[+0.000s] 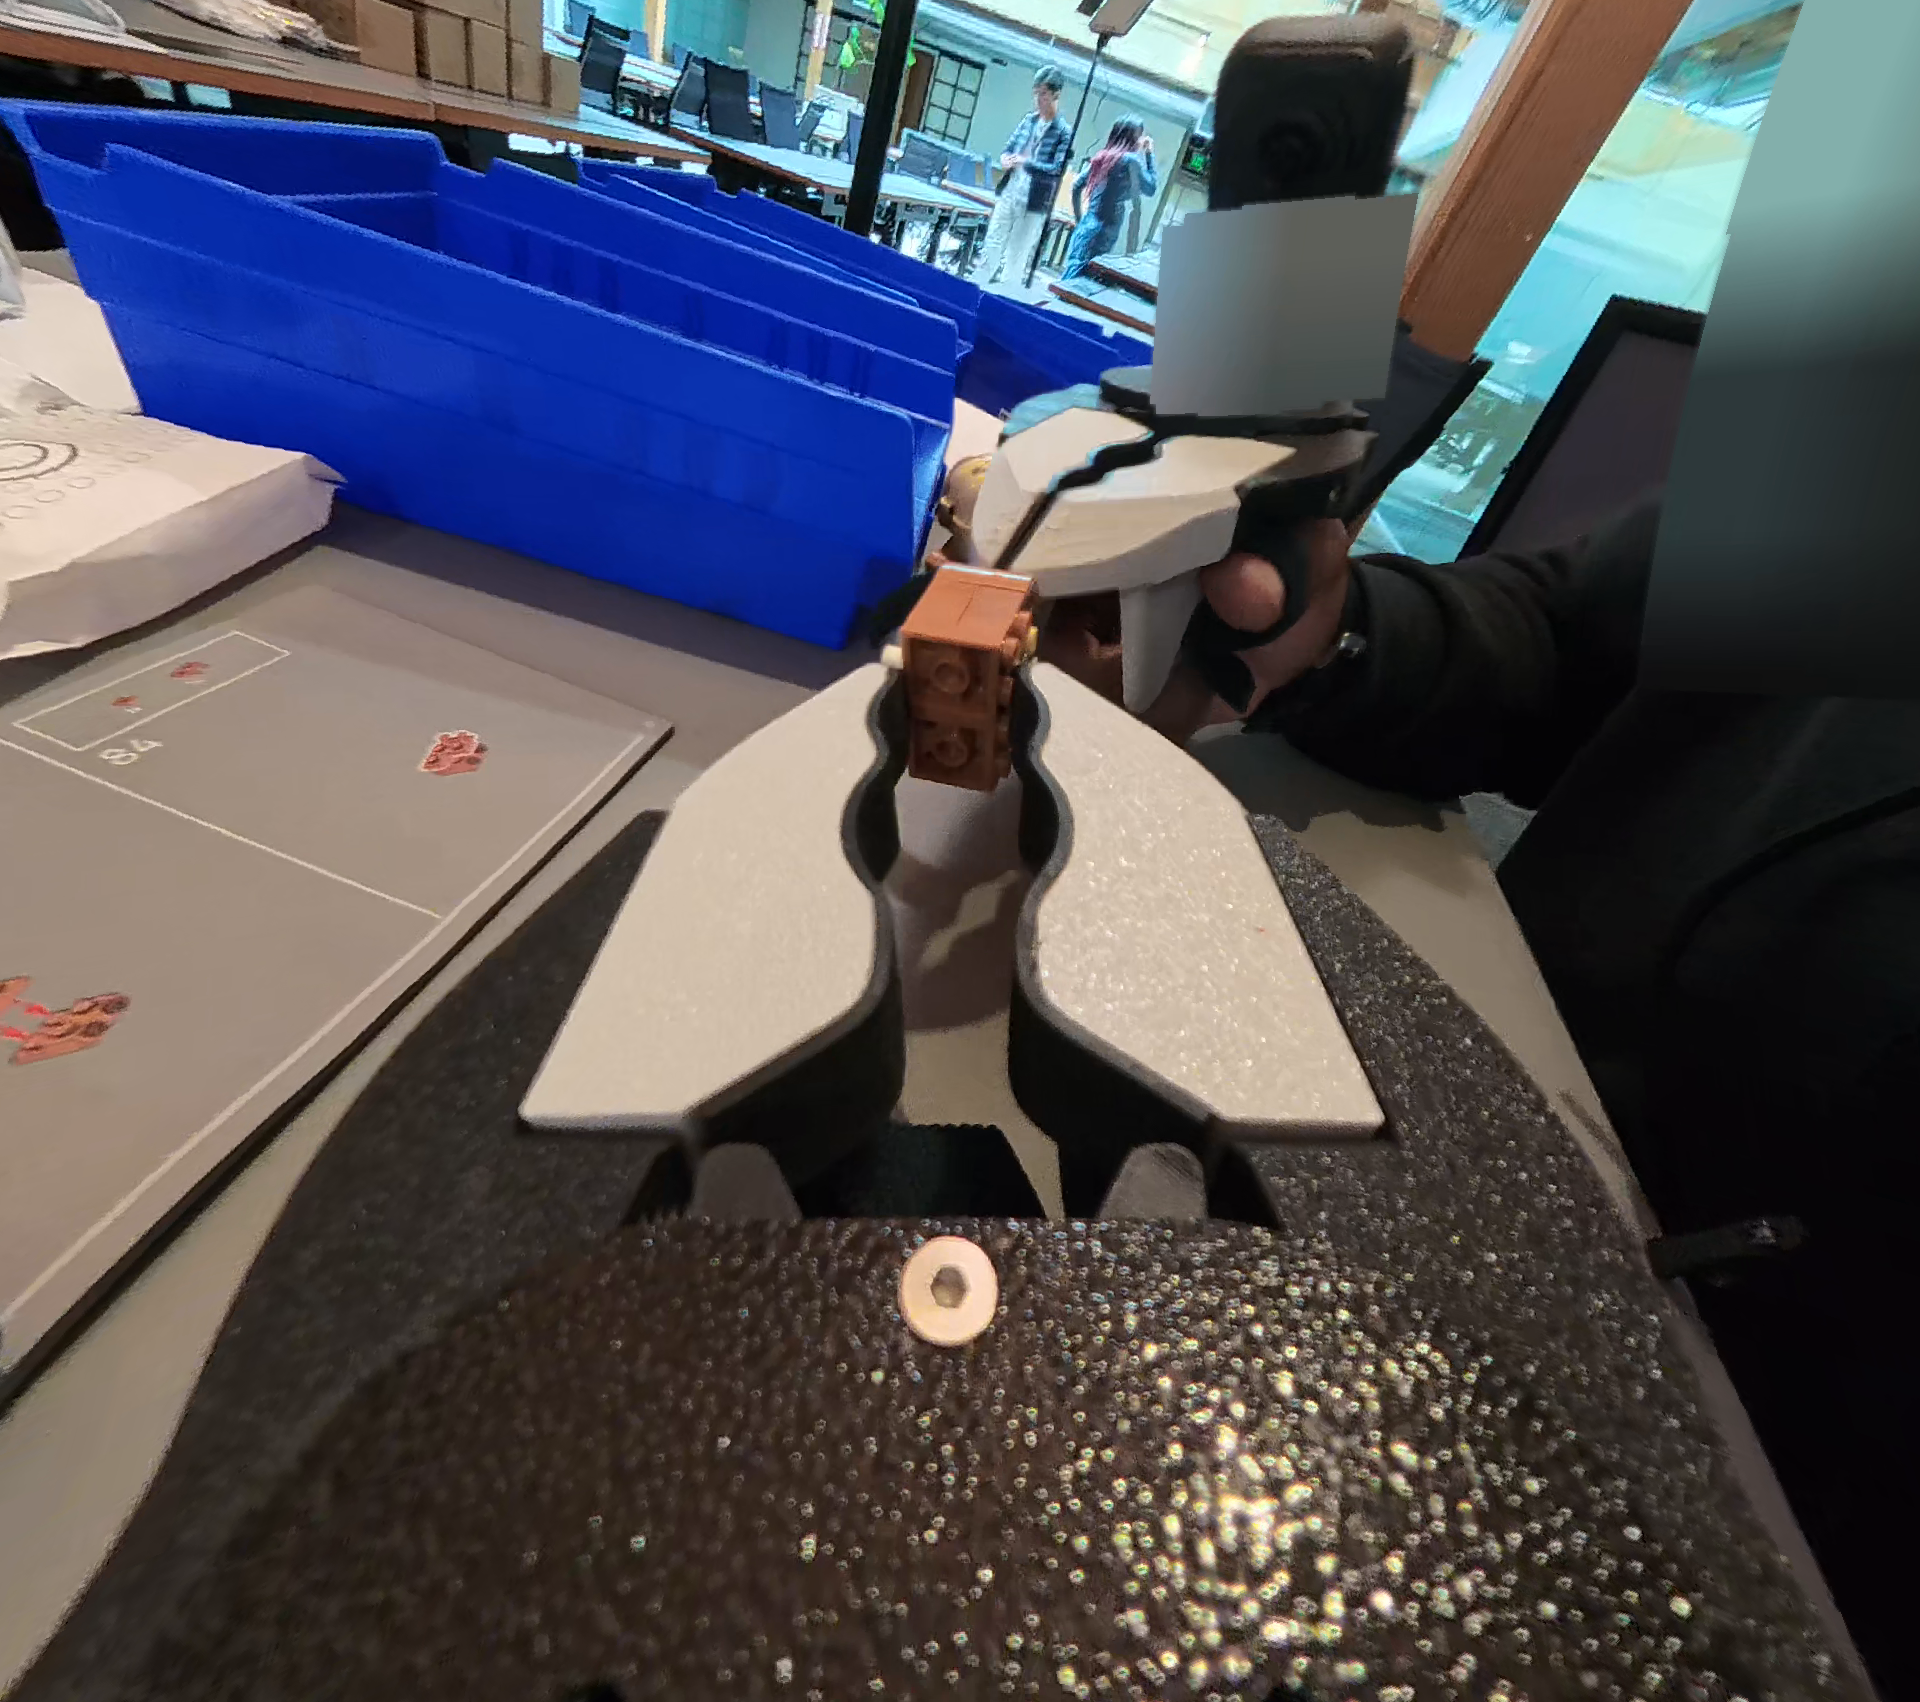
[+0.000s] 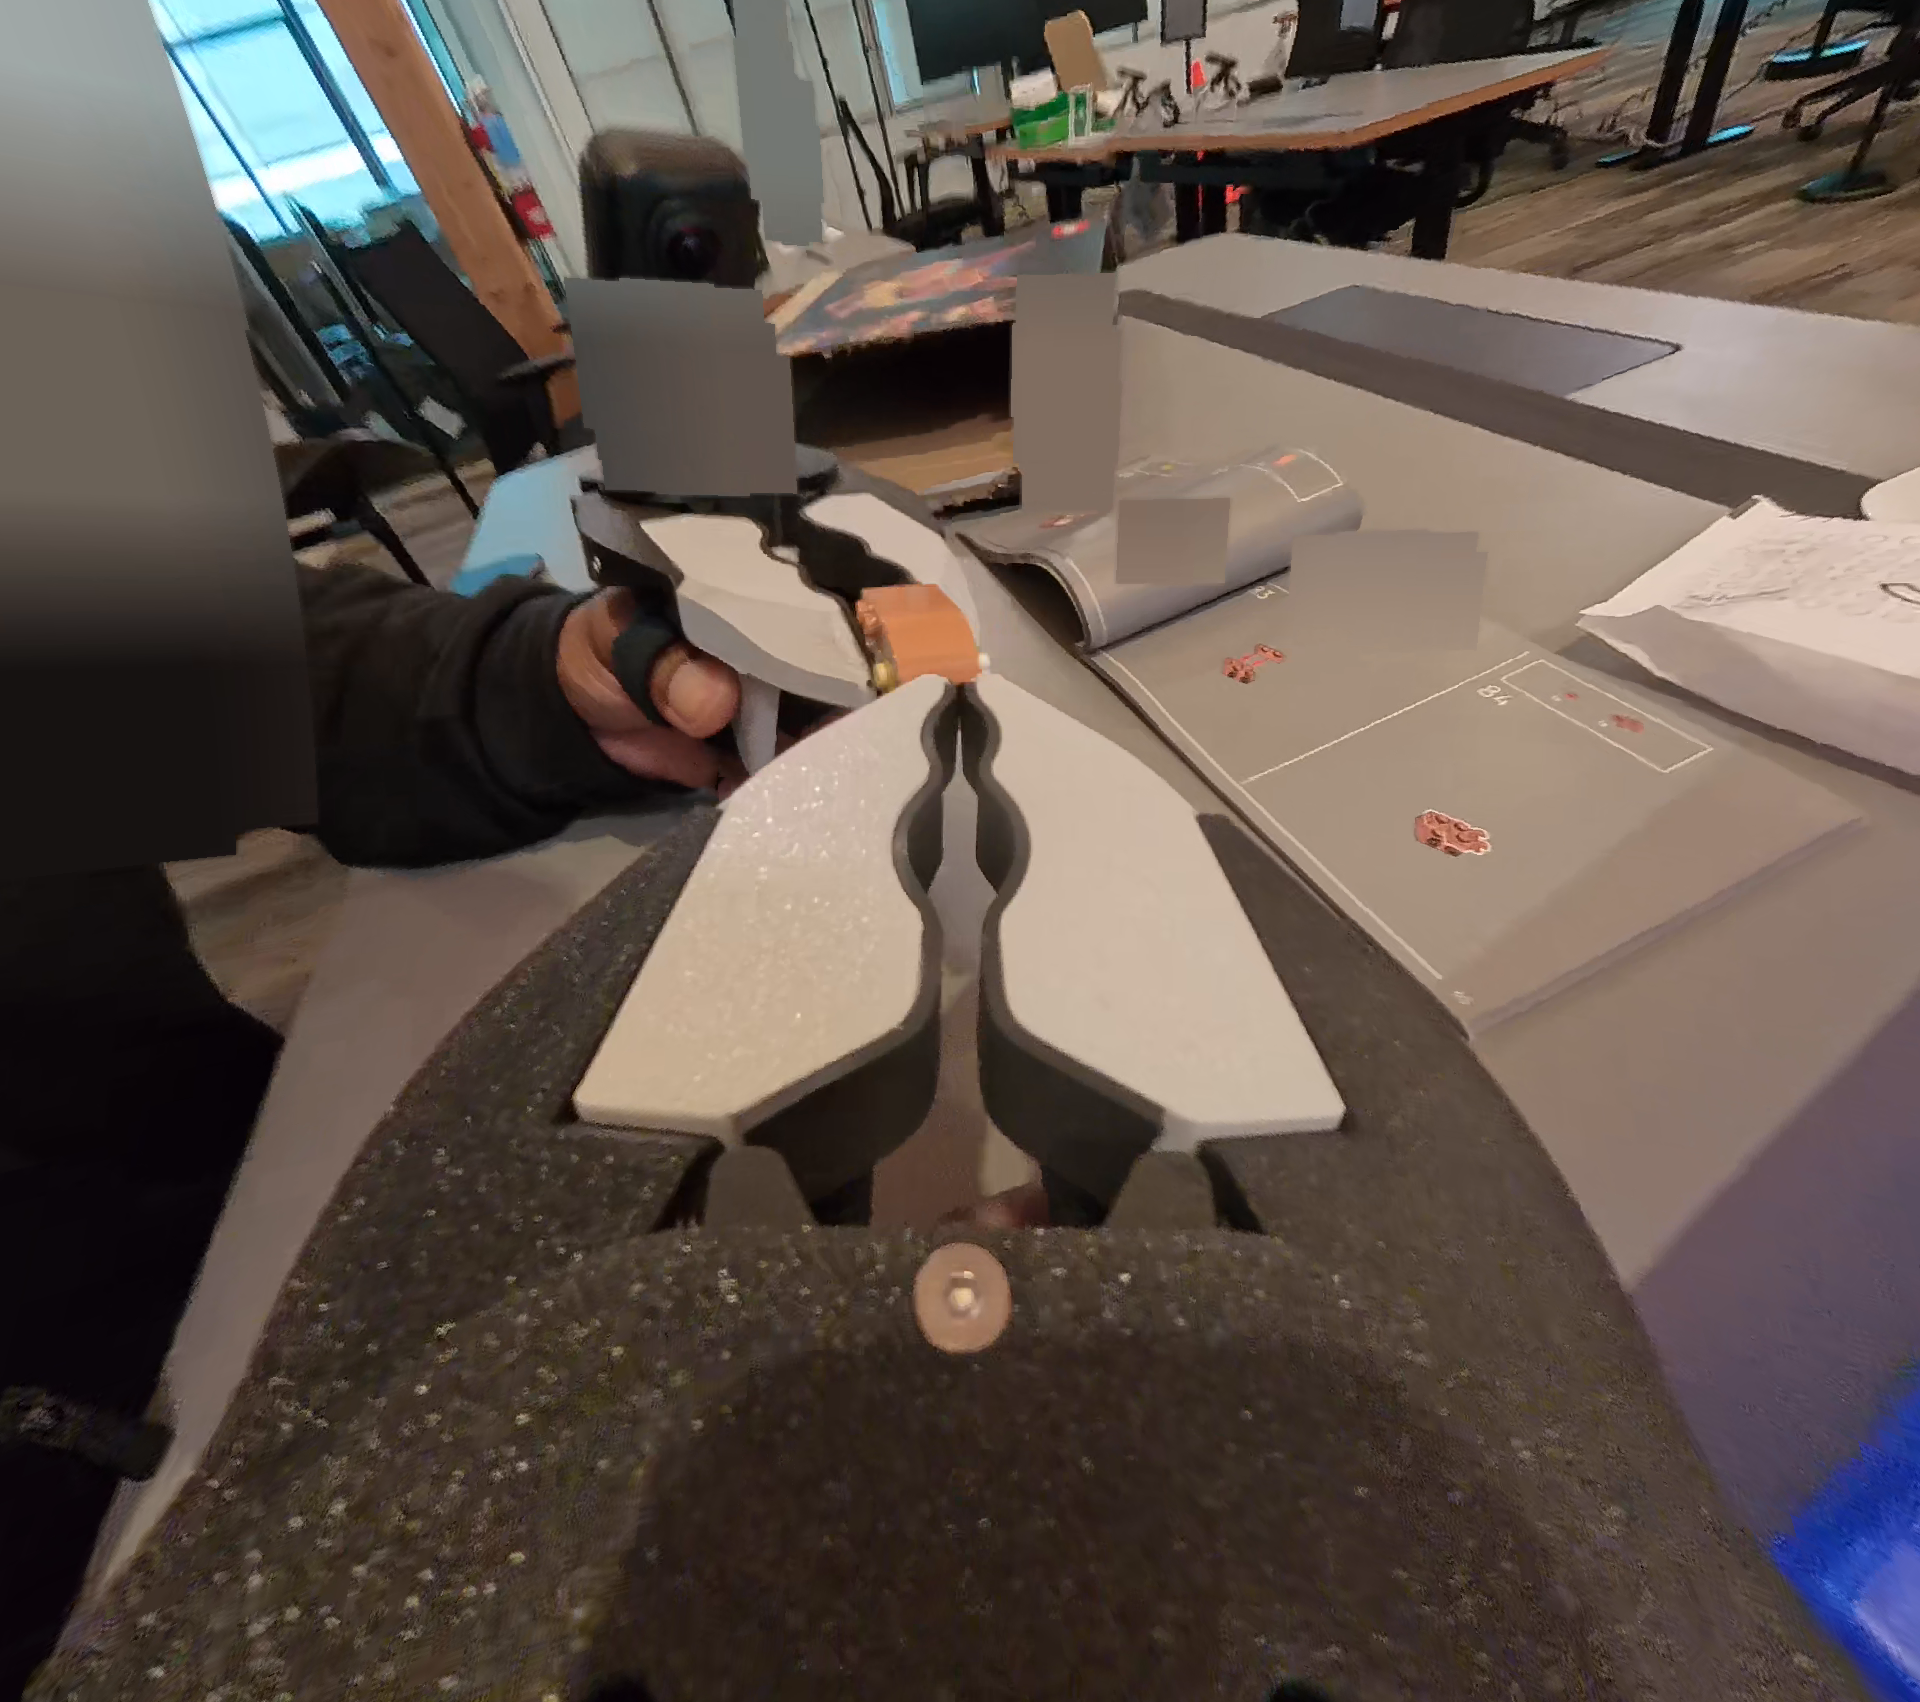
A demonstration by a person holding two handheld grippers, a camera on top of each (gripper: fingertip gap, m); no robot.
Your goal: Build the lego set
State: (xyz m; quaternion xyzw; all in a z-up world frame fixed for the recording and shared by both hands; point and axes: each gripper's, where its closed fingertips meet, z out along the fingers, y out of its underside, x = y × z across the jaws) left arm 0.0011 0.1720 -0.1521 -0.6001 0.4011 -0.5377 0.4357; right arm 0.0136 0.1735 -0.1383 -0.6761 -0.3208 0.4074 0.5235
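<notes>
My left gripper (image 1: 956, 702) is shut on a small brown brick assembly (image 1: 961, 676) and holds it upright above the grey table (image 1: 623, 551). Studs face the camera, and small white and tan bits stick out at its sides. The right wrist view shows the same assembly (image 2: 925, 629) between the left gripper's (image 2: 883, 618) fingertips. My right gripper (image 2: 958, 698) is shut, with its tips just under the assembly. In the left wrist view the right gripper (image 1: 1003, 535) has its closed tips at the assembly's top edge. I see nothing between its pads.
An open grey instruction booklet (image 1: 260, 821) lies on the table; it also shows in the right wrist view (image 2: 1455, 821). A row of blue bins (image 1: 520, 364) stands behind it. White paper bags (image 1: 104, 509) lie at the left. A small tan object (image 1: 961, 483) sits behind the right gripper. Only a small space, under 4 cm, lies between the two pairs of fingers.
</notes>
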